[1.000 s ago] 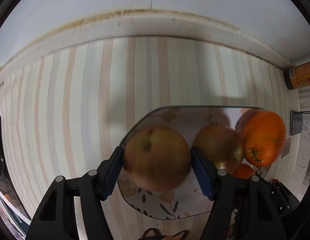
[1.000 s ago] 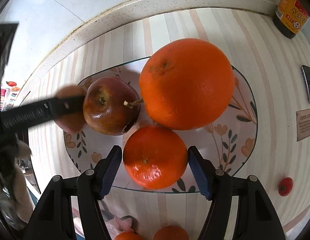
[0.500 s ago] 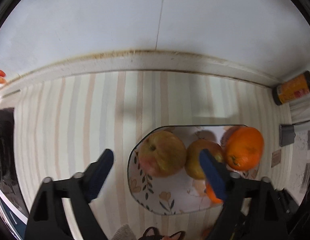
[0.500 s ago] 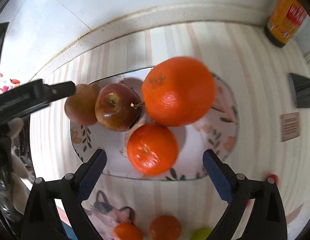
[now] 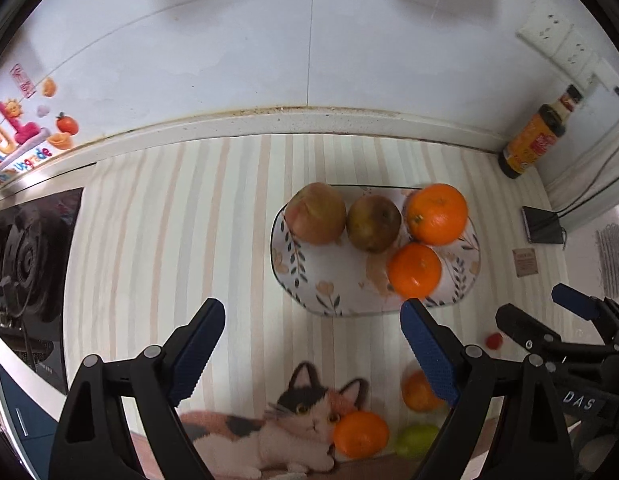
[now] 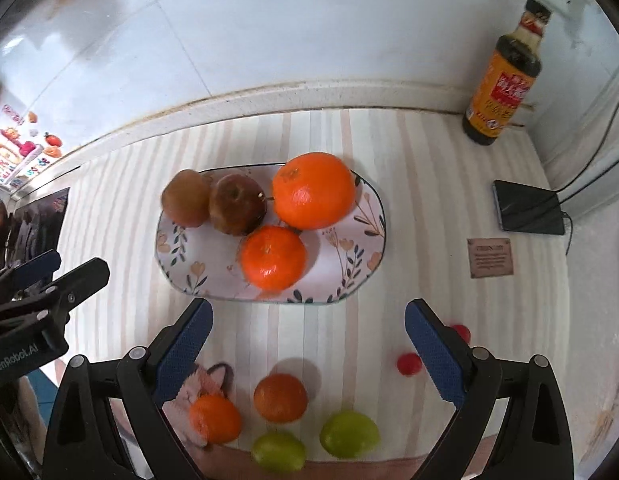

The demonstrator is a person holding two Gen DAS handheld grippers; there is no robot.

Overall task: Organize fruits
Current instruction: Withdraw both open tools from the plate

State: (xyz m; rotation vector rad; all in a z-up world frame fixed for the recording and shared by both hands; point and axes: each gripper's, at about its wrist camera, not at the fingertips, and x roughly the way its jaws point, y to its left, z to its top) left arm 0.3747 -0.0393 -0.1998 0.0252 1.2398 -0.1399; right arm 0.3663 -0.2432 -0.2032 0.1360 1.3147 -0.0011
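The plate (image 6: 371, 216), oval with a leaf and flower print, lies on the striped table (image 6: 429, 168) with its long axis running along the back edge, a little short of it. Four fruits sit on it. Two apples touch side by side at the back left: the outer apple (image 5: 315, 213) and the inner apple (image 5: 373, 223), whose stem (image 6: 266, 197) points right toward the big orange (image 6: 314, 189) at the back right. The small orange (image 6: 274, 257) sits in front of them, nearer the plate's front rim, touching or almost touching the inner apple.

The left gripper (image 5: 311, 352) hangs over the table in front of the plate, its jaws spread wide with nothing between them; they have just been opening. The right gripper (image 6: 307, 344) is likewise spread wide and empty, its jaws also just opened. Along the front edge lie two more oranges (image 6: 280, 398), two green fruits (image 6: 348, 434) and small red fruits (image 6: 408, 363), beside a cat picture (image 5: 293, 432) on the cloth.

At the back right corner stands a dark bottle (image 6: 503, 76), upright, with an orange label in red characters too small to read. A brown card (image 6: 490, 258) on the table carries illegible print. The left gripper's body reads "GenRobot.AI" in the right wrist view.
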